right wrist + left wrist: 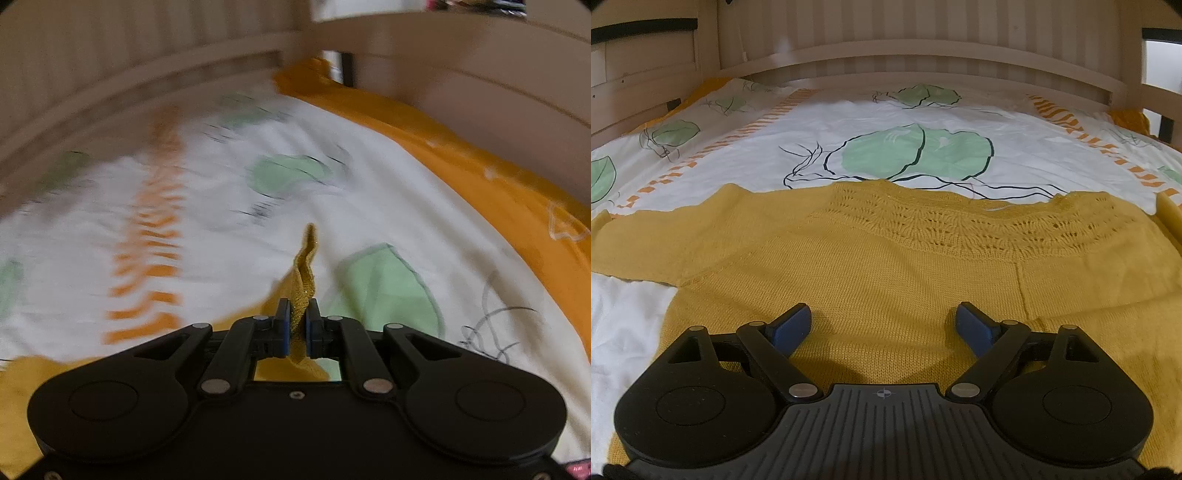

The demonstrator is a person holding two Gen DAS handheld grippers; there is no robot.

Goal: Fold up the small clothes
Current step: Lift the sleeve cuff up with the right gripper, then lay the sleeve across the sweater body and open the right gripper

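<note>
A mustard-yellow knitted sweater (886, 258) lies flat on the bed, its lace yoke toward the headboard and one sleeve stretched out to the left. My left gripper (882, 325) is open and empty, hovering low over the sweater's body, its blue pads (790, 328) apart. My right gripper (298, 325) is shut on a bunched edge of the sweater (304, 273), lifted above the sheet. The right wrist view is blurred from motion.
The bed has a white sheet with green leaf prints (916, 151) and orange striped bands (713, 151). A wooden slatted headboard (886, 55) runs along the far side. An orange blanket edge (480, 173) lies along the bed's right side by a wooden rail.
</note>
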